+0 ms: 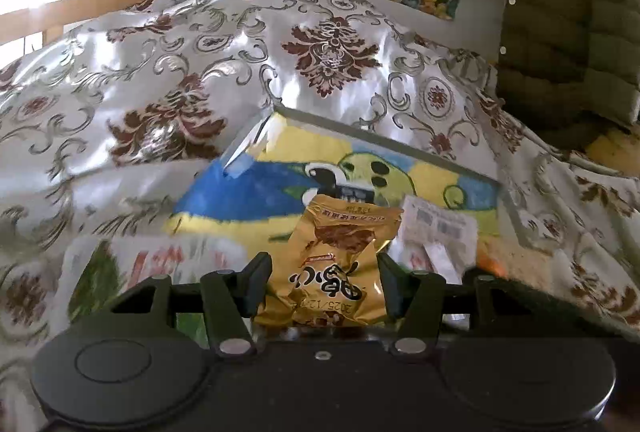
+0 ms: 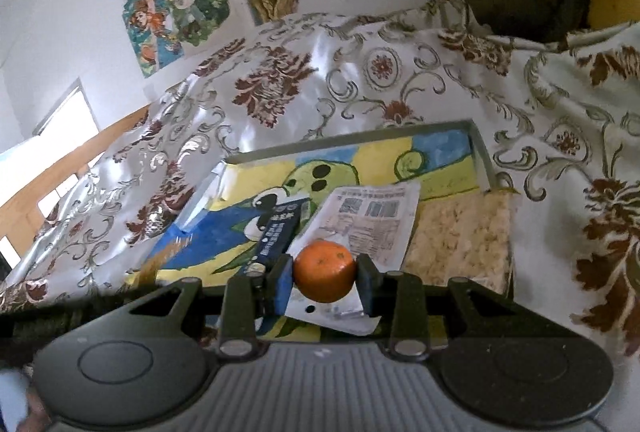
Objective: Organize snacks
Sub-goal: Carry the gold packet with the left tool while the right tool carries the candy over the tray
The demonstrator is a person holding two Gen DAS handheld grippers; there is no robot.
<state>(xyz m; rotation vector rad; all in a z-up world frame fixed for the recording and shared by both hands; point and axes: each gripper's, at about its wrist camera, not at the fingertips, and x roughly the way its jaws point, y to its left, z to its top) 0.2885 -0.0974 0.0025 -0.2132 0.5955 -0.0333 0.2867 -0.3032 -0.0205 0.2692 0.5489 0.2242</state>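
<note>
Left wrist view: the left tool (image 1: 324,278) clamps a crinkly gold foil snack packet (image 1: 334,264) at mid-body above a shallow painted tray (image 1: 384,142); light and slippery, it likely wants gentle side pressure. Right wrist view: the right tool (image 2: 325,272) pinches a small round orange (image 2: 325,271), firm but bruisable, over the same tray.

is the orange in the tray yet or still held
Held: the right gripper clamps the orange between its pads, above the tray.

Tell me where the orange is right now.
In the right wrist view the orange sits clamped between the right gripper's fingers, low in the centre, in front of the white packet lying in the painted tray.
</note>
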